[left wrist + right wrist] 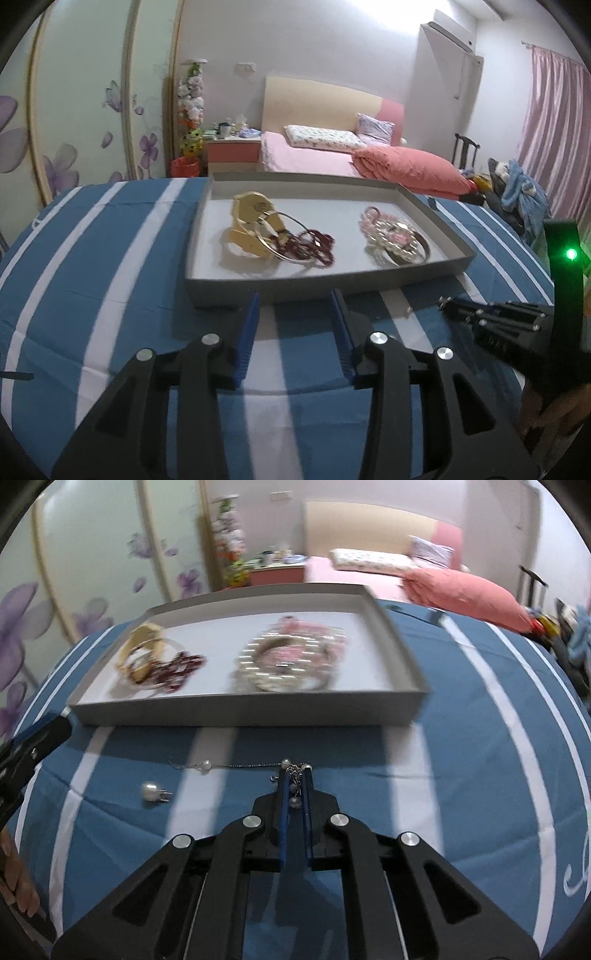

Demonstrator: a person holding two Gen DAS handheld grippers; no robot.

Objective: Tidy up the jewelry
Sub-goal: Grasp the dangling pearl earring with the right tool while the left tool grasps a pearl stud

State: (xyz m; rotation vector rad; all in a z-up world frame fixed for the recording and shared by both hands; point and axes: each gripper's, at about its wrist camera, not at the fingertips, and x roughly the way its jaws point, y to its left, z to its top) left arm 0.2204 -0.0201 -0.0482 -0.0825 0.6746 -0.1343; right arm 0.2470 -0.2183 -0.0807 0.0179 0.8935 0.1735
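Observation:
A grey tray (317,286) (243,712) sits on the blue-and-white striped cloth. It holds a gold watch (251,221), a silver bangle with dark red beads (306,243) (173,668), and a pink and pearl piece (395,236) (288,657). My left gripper (297,301) is open and empty, just in front of the tray. My right gripper (295,771) is shut on a pearl chain necklace (236,765), whose chain trails left over the cloth. A loose pearl earring (153,792) lies left of it. The right gripper also shows in the left wrist view (443,302).
The striped cloth (92,258) covers the table. Behind it are a pink bed (332,155), a floral wardrobe (74,92) and pink curtains (554,129). The left gripper's body shows at the left edge of the right wrist view (29,746).

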